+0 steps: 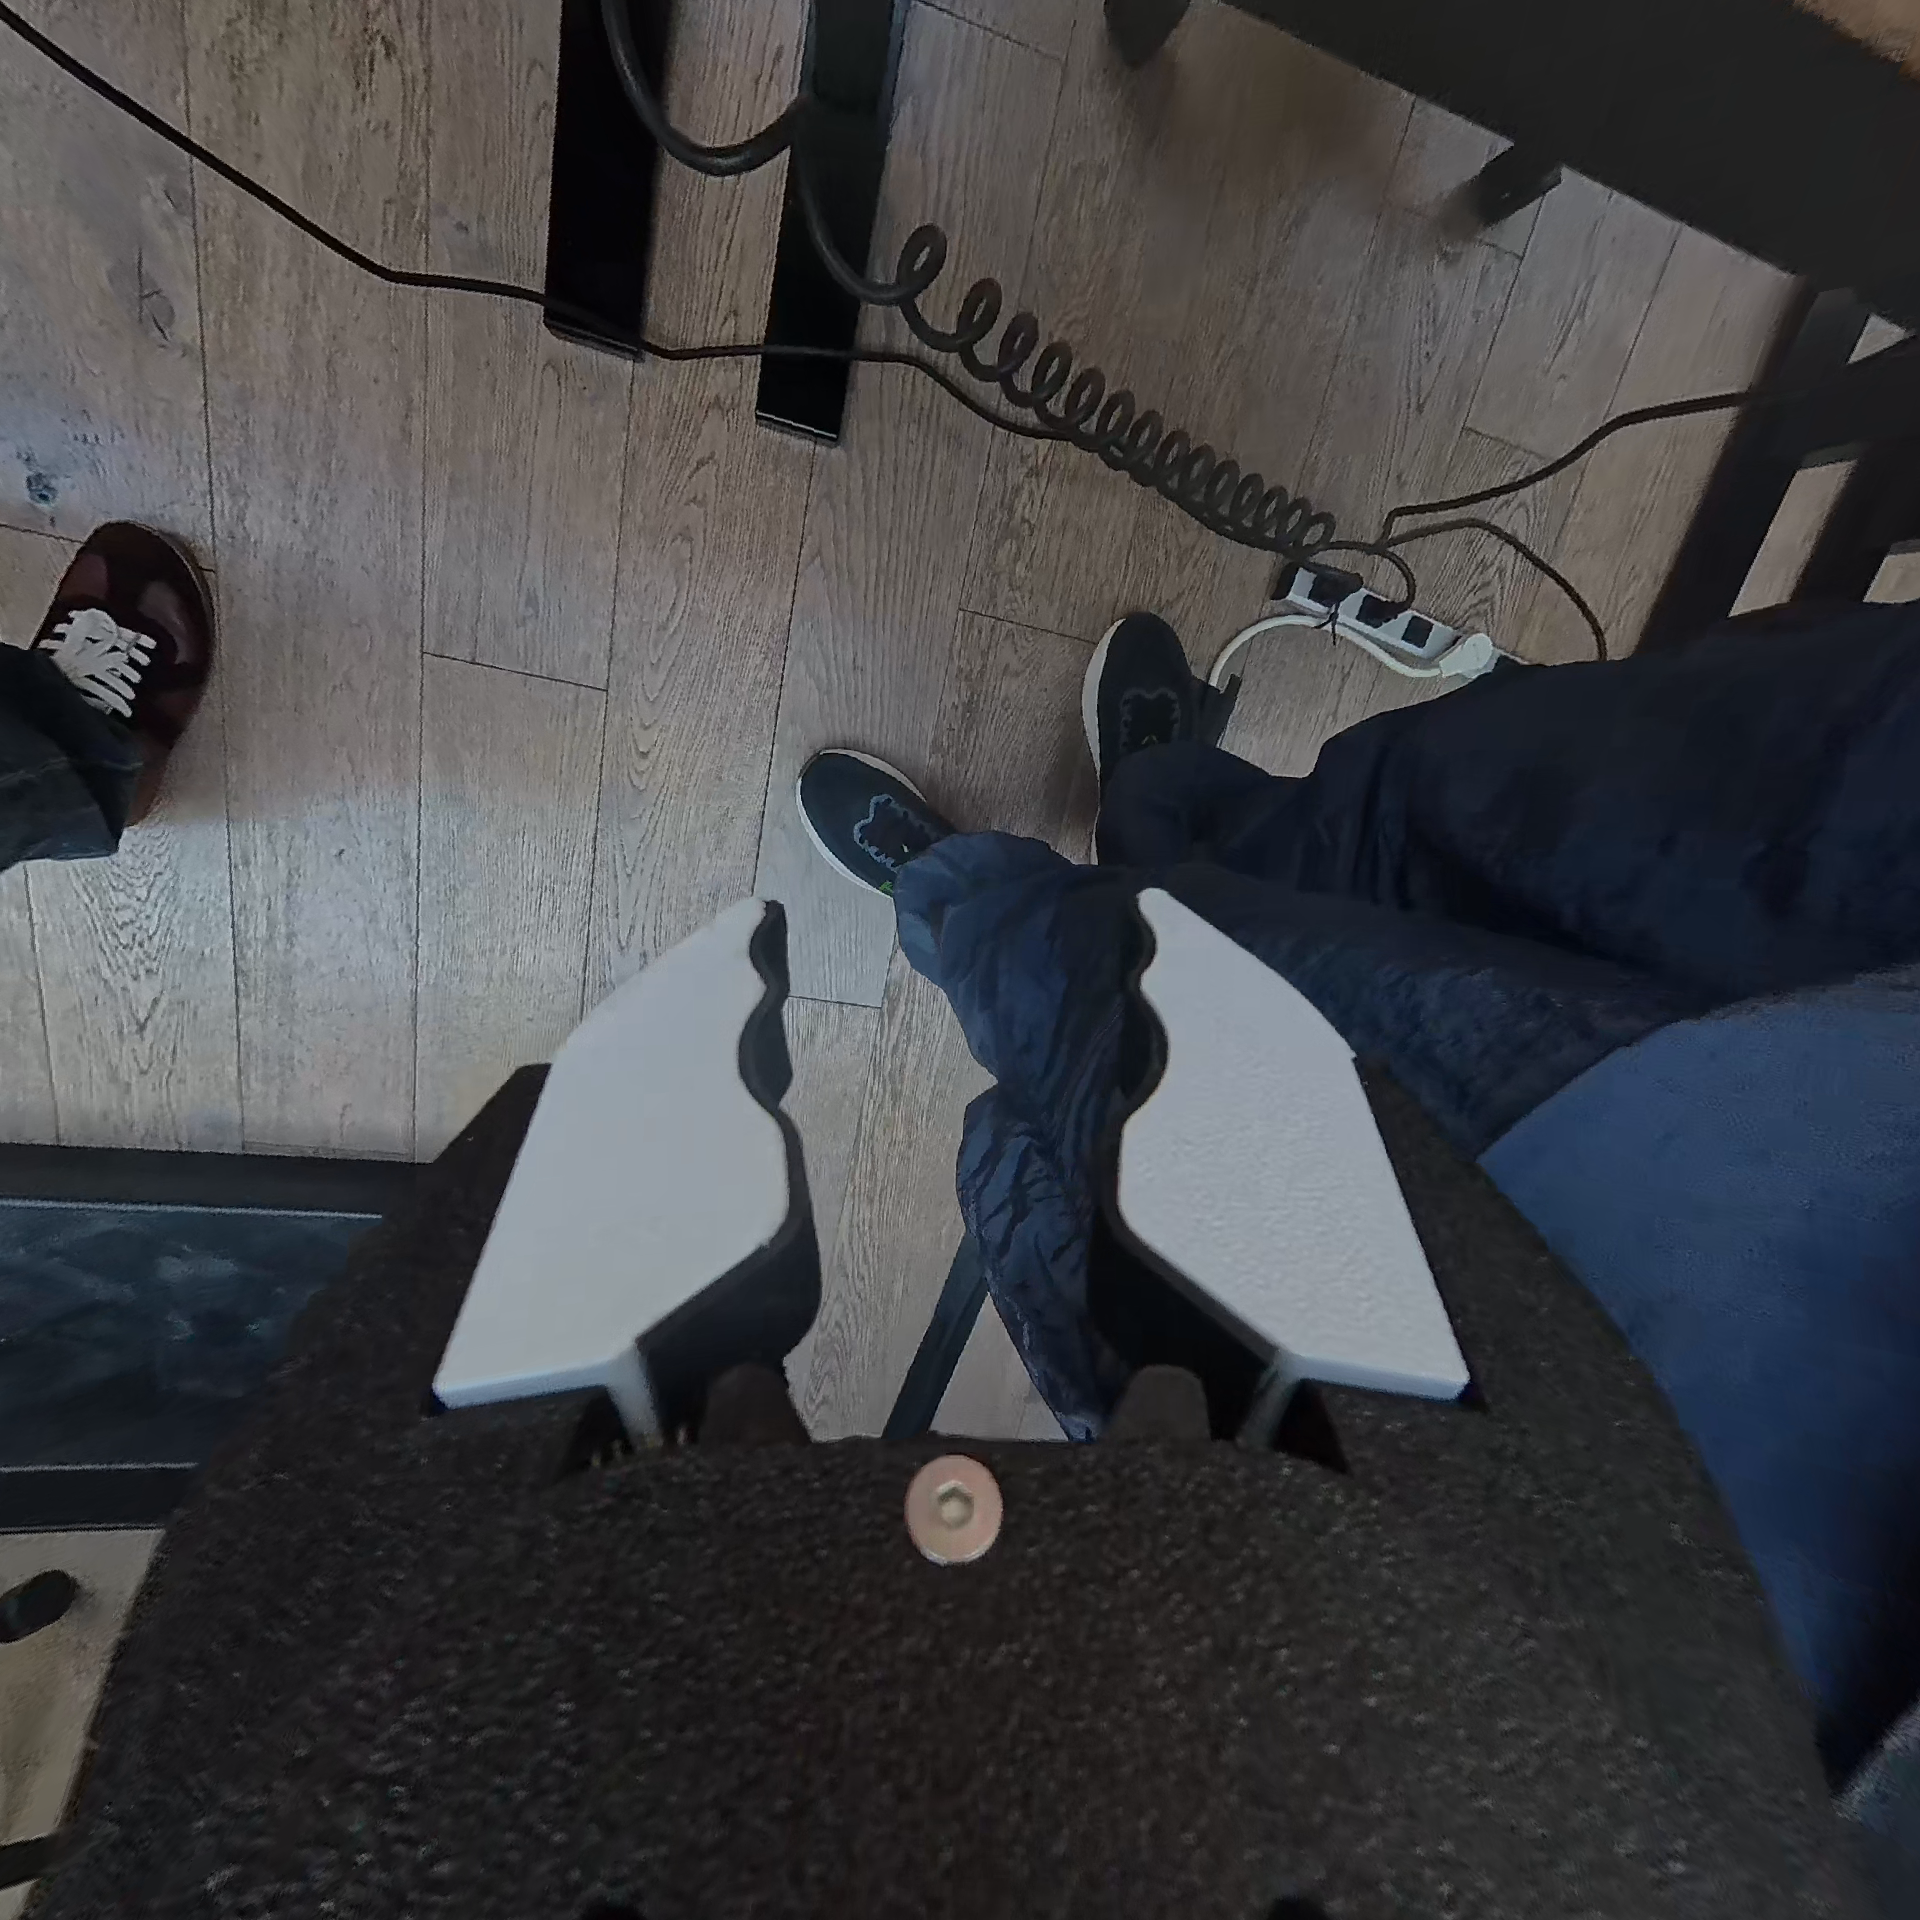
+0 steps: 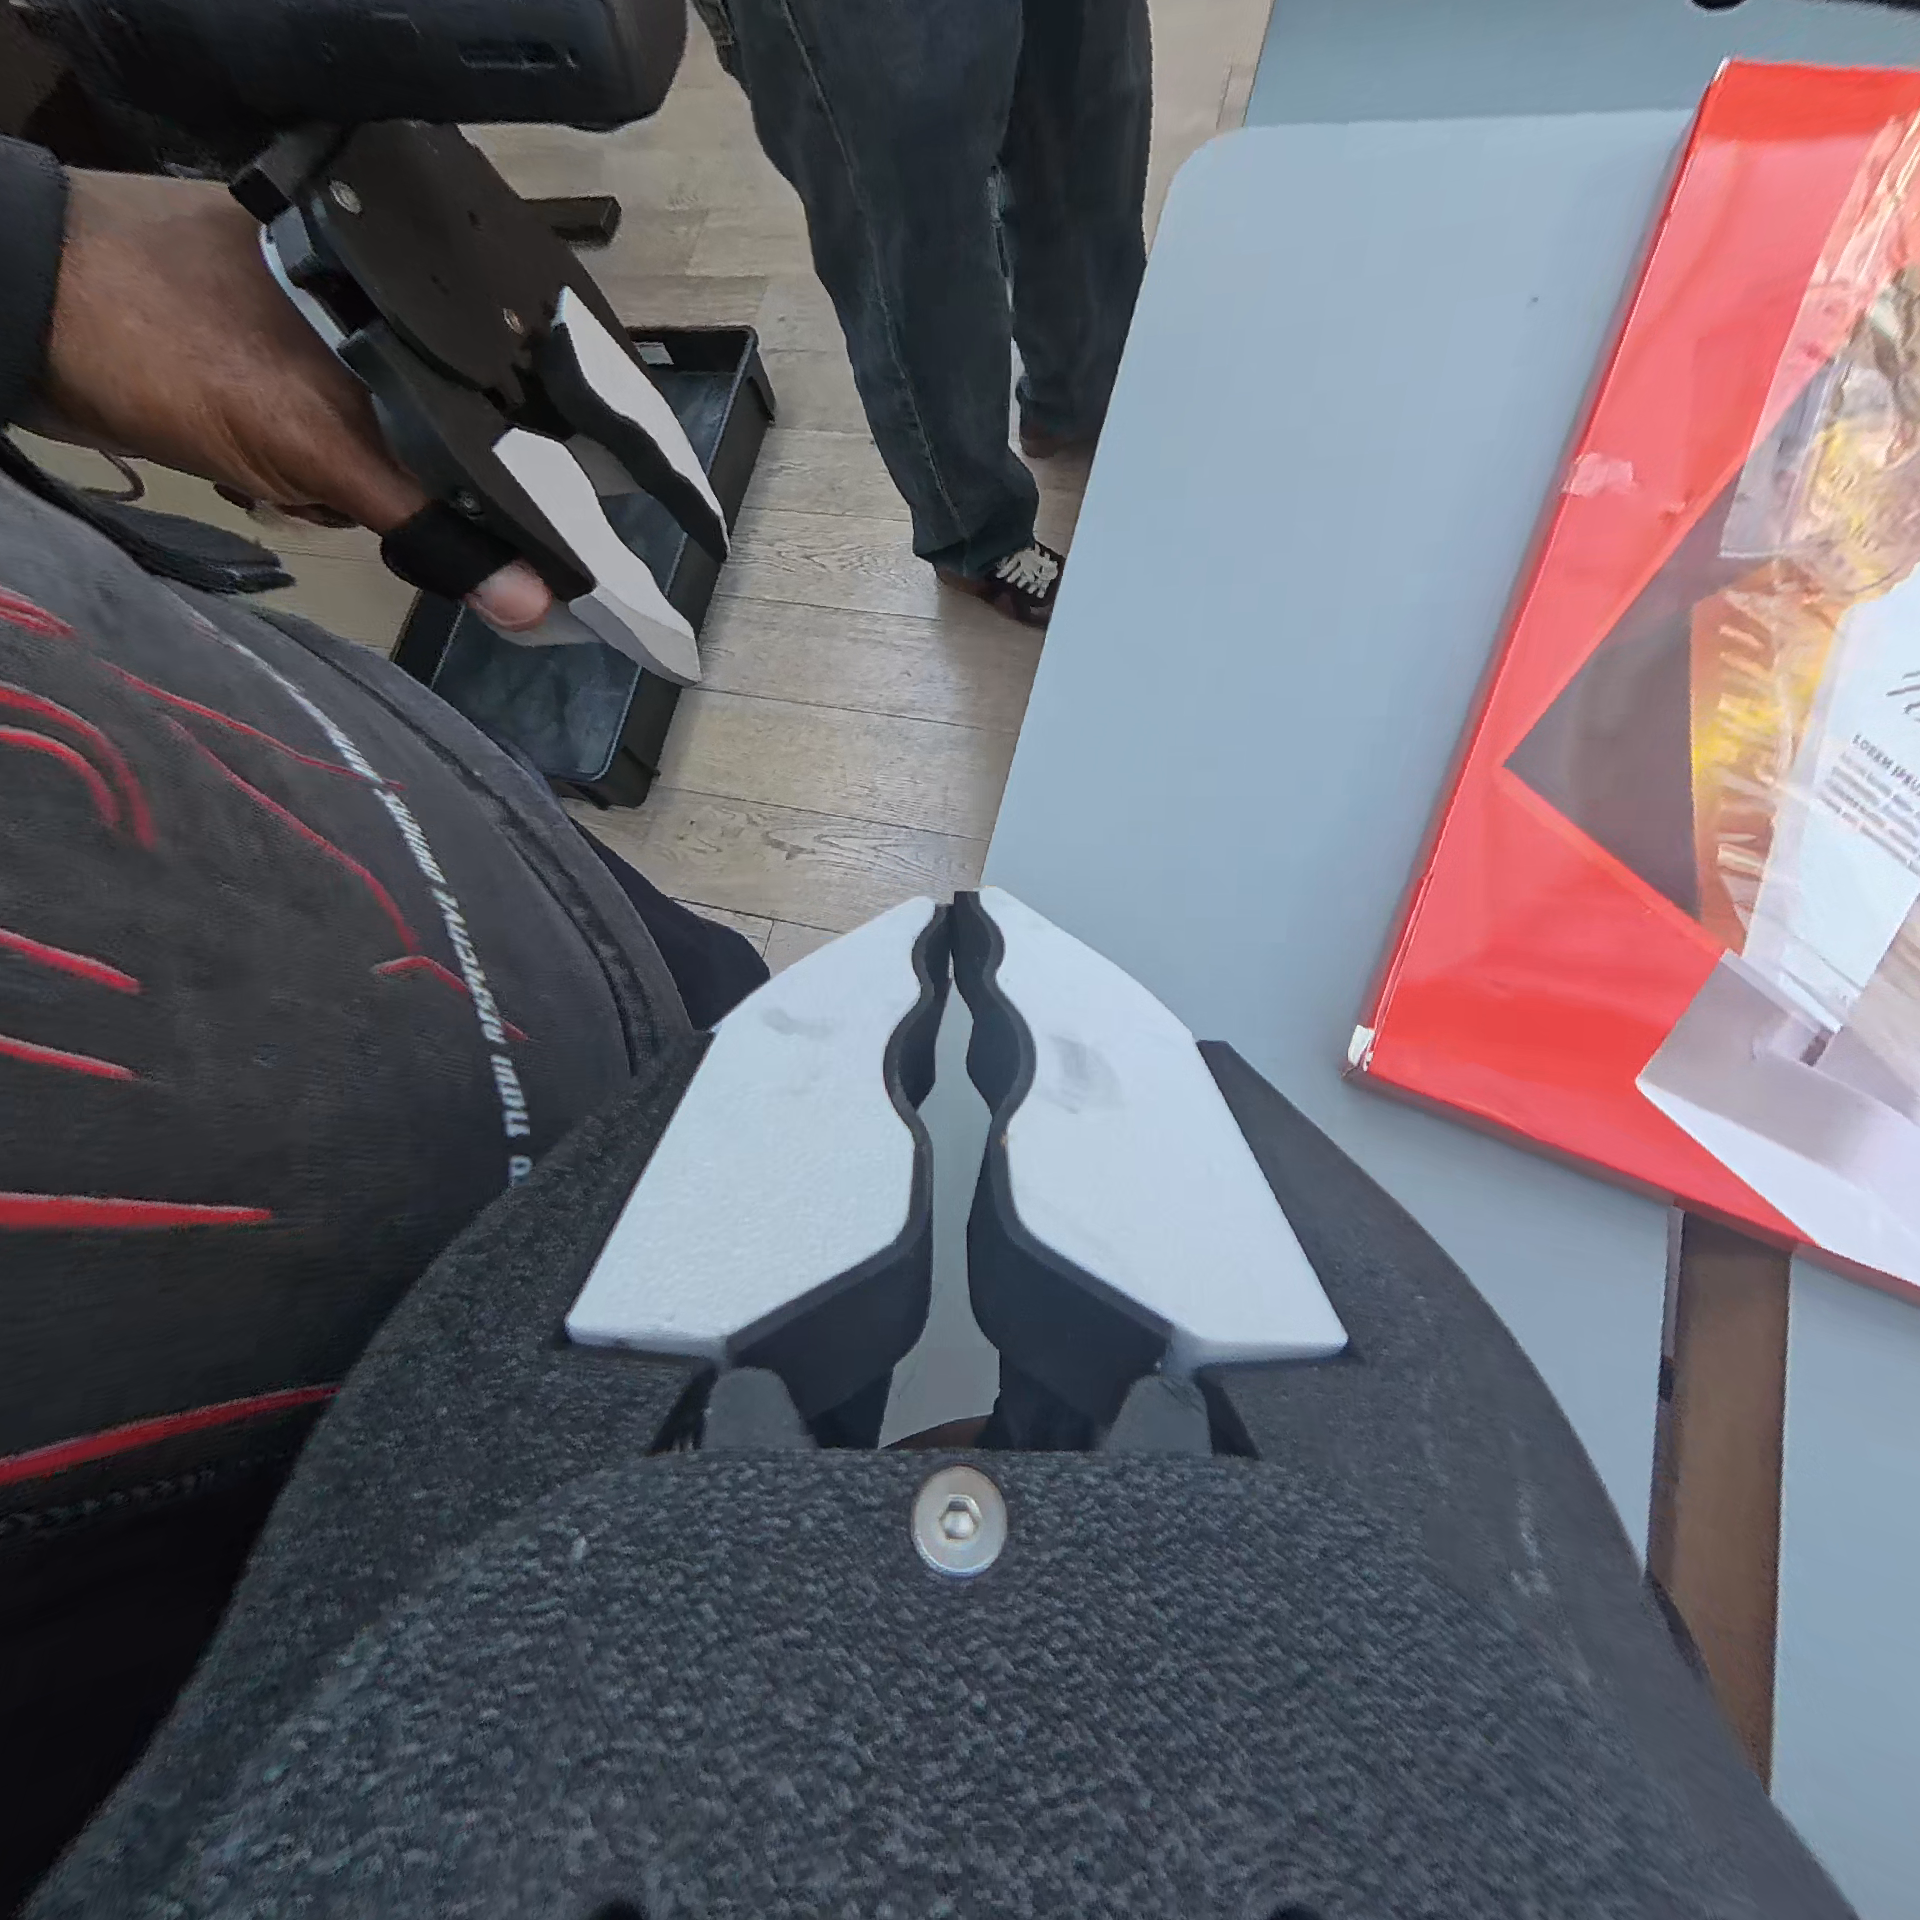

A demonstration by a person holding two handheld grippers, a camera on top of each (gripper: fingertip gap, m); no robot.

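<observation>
My left gripper is open and empty, pointing down at the wood floor above the holder's blue trouser leg and dark shoe. It also shows in the right wrist view, held in a hand over a black tray on the floor. My right gripper is shut with nothing between the fingers, at the near edge of a grey table. A red flat bag lies on that table to the right, with a clear plastic packet on top.
A coiled black cable runs to a white power strip on the floor. Black table legs stand at the far side. Another person stands nearby in dark jeans, with a brown shoe. There is about 25 cm between the tips of the two grippers. My right gripper is the nearer one to the clear plastic packet: about 20 cm, against 30 cm.
</observation>
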